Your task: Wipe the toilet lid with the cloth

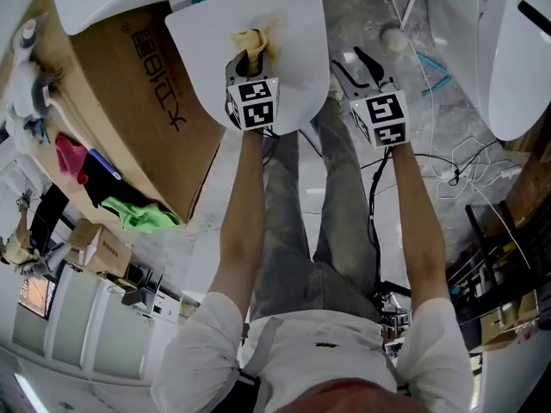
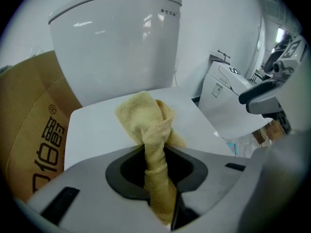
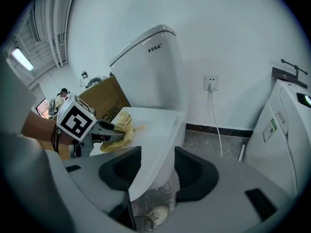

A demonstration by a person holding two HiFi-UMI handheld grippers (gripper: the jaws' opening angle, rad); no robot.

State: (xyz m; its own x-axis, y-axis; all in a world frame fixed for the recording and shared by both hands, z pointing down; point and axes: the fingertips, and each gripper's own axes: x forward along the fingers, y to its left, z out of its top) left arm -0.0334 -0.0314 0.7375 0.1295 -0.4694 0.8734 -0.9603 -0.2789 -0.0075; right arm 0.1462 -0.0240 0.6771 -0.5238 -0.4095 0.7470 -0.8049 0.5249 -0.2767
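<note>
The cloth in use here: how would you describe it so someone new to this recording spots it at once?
Find the white toilet lid at the top centre of the head view. On it sits a bunched pale yellow cloth, its tail pinched in the left gripper. The pink rag and green rag by the cardboard box are brighter, off the toilet and not held.

The right gripper [image 3: 155, 169] has its jaws apart, with the near edge of the white toilet lid [image 3: 158, 125] showing in the gap, while at the lid's left side the left gripper [image 3: 109, 132] pinches a yellow cloth [image 3: 122, 125], with the tank [image 3: 150, 67] and a cardboard box [image 3: 104, 101] behind.
</note>
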